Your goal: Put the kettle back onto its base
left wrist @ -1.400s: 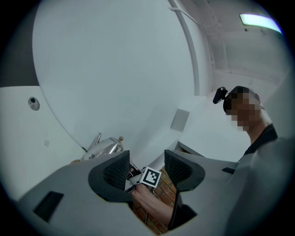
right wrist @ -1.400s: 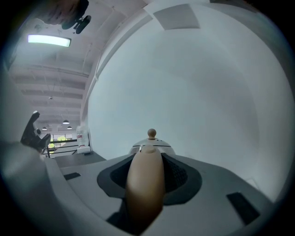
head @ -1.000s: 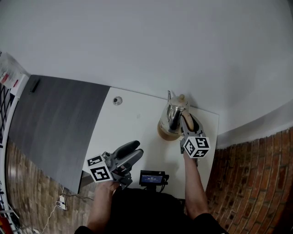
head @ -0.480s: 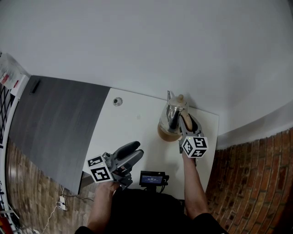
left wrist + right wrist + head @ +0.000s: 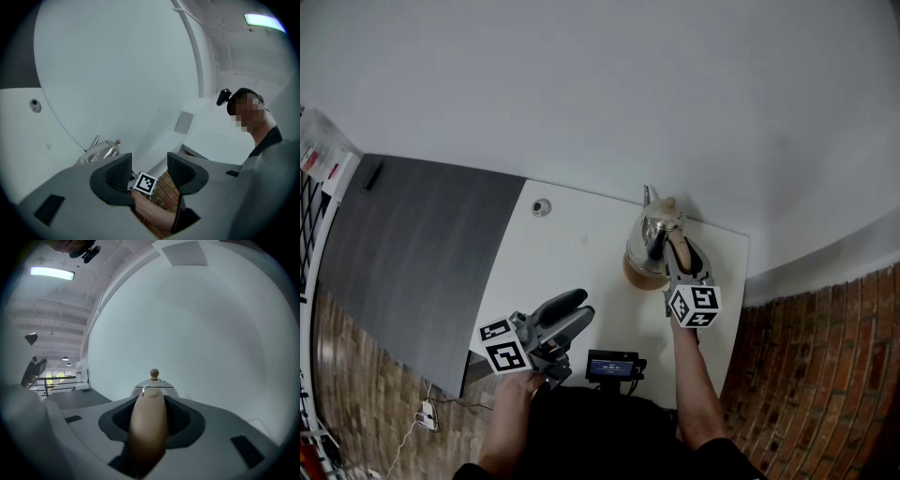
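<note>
At the far right of the white table [image 5: 553, 262], the steel kettle [image 5: 652, 232] sits over its brown base [image 5: 634, 274]. The right gripper [image 5: 675, 251] is clamped on the kettle's tan handle [image 5: 149, 427]. At near left, the left gripper [image 5: 579, 306] holds its jaws apart with nothing between them.

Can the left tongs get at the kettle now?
Probably yes: the left tongs are open and empty, bare table lies before the kettle, and the right tongs grip only its handle.

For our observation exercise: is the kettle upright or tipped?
Upright: in the right gripper view the kettle shows a level lid with its knob on top.
</note>
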Motion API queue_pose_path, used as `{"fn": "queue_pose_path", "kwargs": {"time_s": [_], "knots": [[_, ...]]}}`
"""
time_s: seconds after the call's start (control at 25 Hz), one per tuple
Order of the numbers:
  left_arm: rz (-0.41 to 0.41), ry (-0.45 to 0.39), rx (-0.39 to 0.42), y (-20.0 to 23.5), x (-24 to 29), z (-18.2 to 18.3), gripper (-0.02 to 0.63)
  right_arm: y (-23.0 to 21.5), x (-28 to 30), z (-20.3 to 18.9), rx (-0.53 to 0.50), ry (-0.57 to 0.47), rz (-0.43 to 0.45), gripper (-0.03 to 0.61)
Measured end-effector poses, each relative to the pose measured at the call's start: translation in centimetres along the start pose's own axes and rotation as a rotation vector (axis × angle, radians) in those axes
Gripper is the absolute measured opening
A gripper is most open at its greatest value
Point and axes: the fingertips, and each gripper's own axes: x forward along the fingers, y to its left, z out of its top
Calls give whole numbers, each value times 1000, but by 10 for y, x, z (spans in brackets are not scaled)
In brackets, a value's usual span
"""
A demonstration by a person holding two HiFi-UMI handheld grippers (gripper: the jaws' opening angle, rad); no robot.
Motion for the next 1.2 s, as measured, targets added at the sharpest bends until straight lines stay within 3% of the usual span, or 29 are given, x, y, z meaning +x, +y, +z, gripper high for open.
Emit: {"fn": "queue_pose_path", "kwargs": {"time_s": [1.2], "knots": [[-9, 15, -7, -3, 4, -4, 244, 6, -40, -29, -38, 47, -28, 150]]}}
